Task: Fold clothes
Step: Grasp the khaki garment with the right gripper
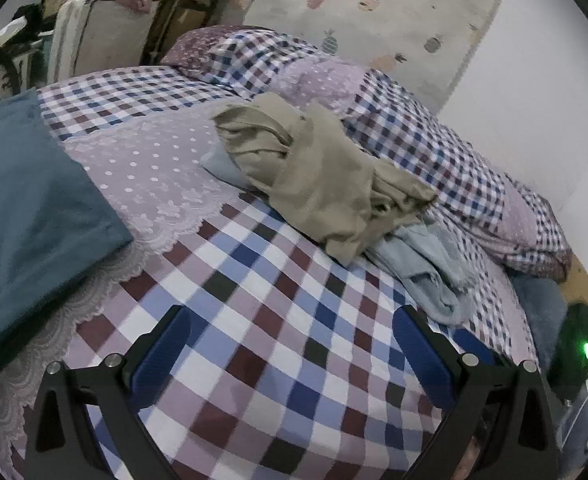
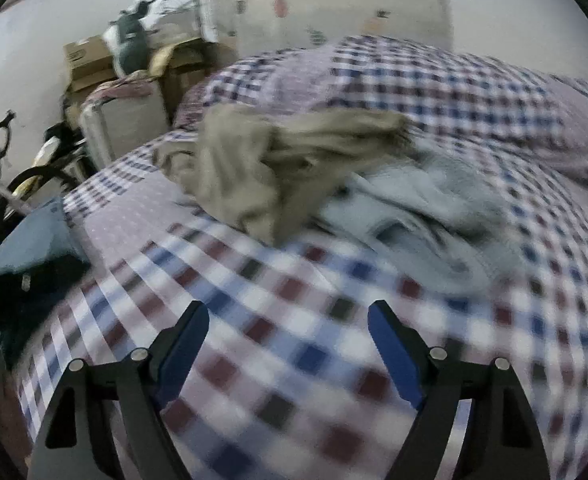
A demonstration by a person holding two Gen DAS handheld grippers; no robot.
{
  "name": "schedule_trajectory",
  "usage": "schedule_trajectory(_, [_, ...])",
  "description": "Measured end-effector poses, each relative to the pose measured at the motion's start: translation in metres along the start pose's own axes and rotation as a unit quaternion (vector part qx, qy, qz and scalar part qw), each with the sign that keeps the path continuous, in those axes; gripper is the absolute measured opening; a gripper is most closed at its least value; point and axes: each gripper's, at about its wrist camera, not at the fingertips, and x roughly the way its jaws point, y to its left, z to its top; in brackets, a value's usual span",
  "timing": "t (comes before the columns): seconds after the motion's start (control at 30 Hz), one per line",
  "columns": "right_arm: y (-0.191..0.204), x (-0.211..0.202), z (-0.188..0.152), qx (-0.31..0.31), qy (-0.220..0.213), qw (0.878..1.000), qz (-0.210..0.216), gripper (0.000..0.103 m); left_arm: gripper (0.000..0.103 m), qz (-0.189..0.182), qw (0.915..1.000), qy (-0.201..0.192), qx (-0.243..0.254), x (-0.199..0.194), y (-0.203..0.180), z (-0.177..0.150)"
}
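Khaki garment (image 1: 322, 176), crumpled, lies at the centre of the checked bedspread (image 1: 261, 344), partly on top of a pale blue garment (image 1: 426, 264) that trails to the right. Left gripper (image 1: 289, 320) and right gripper (image 2: 287, 316) hover near the bed's near edge, fingers spread apart, holding nothing. Teal pillow (image 1: 25, 216) at left.

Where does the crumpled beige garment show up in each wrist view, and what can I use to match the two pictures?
Left wrist: the beige garment lies just above centre on the checked bedspread, draped over a light blue garment.
Right wrist: the beige garment sits left of centre, blurred, with the light blue garment to its right.
Shared landmark: the teal pillow at the left edge.
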Motion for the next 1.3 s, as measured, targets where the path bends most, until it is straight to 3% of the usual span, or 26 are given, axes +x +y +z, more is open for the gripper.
schedule_trajectory(0.13, [0.012,0.039,0.029,-0.020,0.010,1.000,0.016,0.075,0.103,0.003,0.9999,-0.001,-0.016,0.003,0.011,0.006])
schedule_trajectory(0.23, [0.017,0.067,0.046,-0.031,0.017,0.999,0.004,0.063,0.103,0.003,0.9996,0.002,-0.026,0.005,0.017,0.009])
schedule_trajectory(0.43, [0.021,0.109,0.067,-0.042,0.026,0.999,-0.018,0.056,0.102,0.000,0.9992,0.001,-0.040,0.006,0.027,0.013])
schedule_trajectory(0.67, [0.027,0.129,0.070,-0.048,0.037,0.998,-0.032,0.047,0.102,-0.006,0.9985,0.010,-0.053,0.007,0.034,0.013])
schedule_trajectory(0.73, [0.027,0.132,0.070,-0.041,0.040,0.998,-0.036,0.030,0.102,-0.007,0.9984,0.010,-0.055,0.006,0.034,0.013])
schedule_trajectory(0.83, [0.028,0.131,0.069,-0.040,0.038,0.997,-0.047,0.003,0.102,-0.010,0.9982,0.009,-0.058,0.006,0.033,0.013])
schedule_trajectory(1.03, [0.023,0.095,0.062,-0.026,0.015,0.999,-0.030,0.001,0.102,-0.009,0.9985,0.001,-0.055,0.001,0.031,0.015])
schedule_trajectory(1.3, [-0.022,0.008,0.041,0.051,-0.041,0.997,-0.038,0.000,0.102,-0.024,0.9980,-0.007,-0.058,-0.004,0.028,0.018])
